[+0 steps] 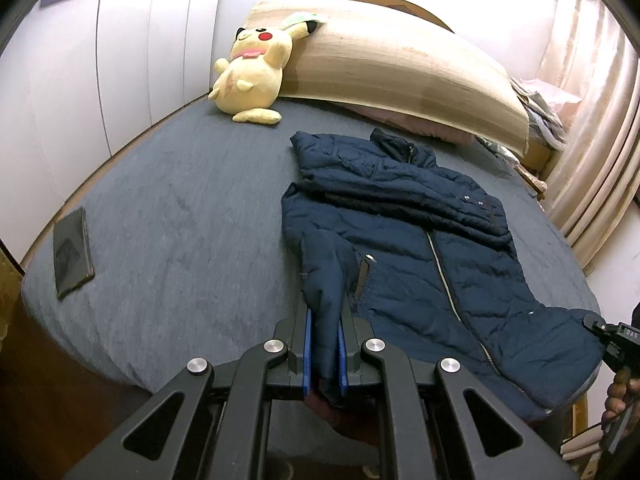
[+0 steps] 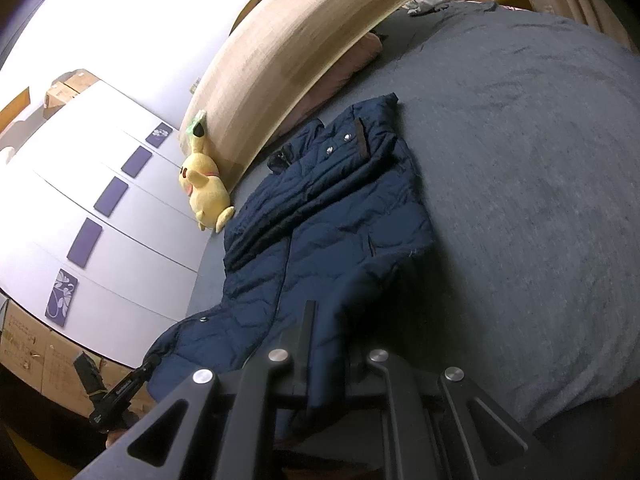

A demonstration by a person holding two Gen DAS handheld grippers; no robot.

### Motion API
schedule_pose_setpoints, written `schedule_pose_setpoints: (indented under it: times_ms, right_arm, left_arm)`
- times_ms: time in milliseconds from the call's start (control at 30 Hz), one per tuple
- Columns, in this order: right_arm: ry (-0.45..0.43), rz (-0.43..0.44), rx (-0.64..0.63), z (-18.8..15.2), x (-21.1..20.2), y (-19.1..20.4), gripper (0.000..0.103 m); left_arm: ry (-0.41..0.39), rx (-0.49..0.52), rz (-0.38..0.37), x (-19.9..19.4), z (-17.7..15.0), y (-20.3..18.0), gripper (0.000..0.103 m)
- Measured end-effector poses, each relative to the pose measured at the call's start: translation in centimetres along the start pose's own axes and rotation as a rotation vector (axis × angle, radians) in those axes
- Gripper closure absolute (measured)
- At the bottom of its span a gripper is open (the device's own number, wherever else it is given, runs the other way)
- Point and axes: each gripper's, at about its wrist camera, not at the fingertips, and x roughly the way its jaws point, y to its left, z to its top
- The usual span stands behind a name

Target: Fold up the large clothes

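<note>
Jacket [image 1: 400, 216] hem is pinched by both grippers, left [image 1: 325, 320] and right [image 2: 332, 344]; right fingers [image 2: 309, 332] are lost in shadow.

A big bed [image 1: 180, 208] with a gray-blue sheet, right in front of both tongs. On it, straight ahead of the left tongs [image 1: 325, 340], a dark blue puffy jacket [image 1: 420, 232], lying flat, near edge reaching in between the tongs' fingers. Far ahead, a yellow soft toy [image 1: 250, 76] sitting on the sheet, leaning on a tan pillow [image 1: 400, 68]. Off to the left of the left tongs, a black phone [image 1: 73, 252] flat near the bed's edge.
</note>
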Motion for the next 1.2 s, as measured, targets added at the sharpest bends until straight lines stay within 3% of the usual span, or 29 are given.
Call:
schedule_pose_setpoints:
  times_ms: [600,1200]
  right_arm:
    - [-0.023,0.001,-0.038,-2.9,-2.0,0.1,0.093]
    - [-0.005,0.003,-0.038,-2.5,-2.4,-1.1,0.093]
  left_arm:
    - [-0.012,-0.015,0.016,-2.0,-4.0,0.0,0.092]
    - [-0.011,-0.032,0.015,-2.2,-3.9,0.0,0.092]
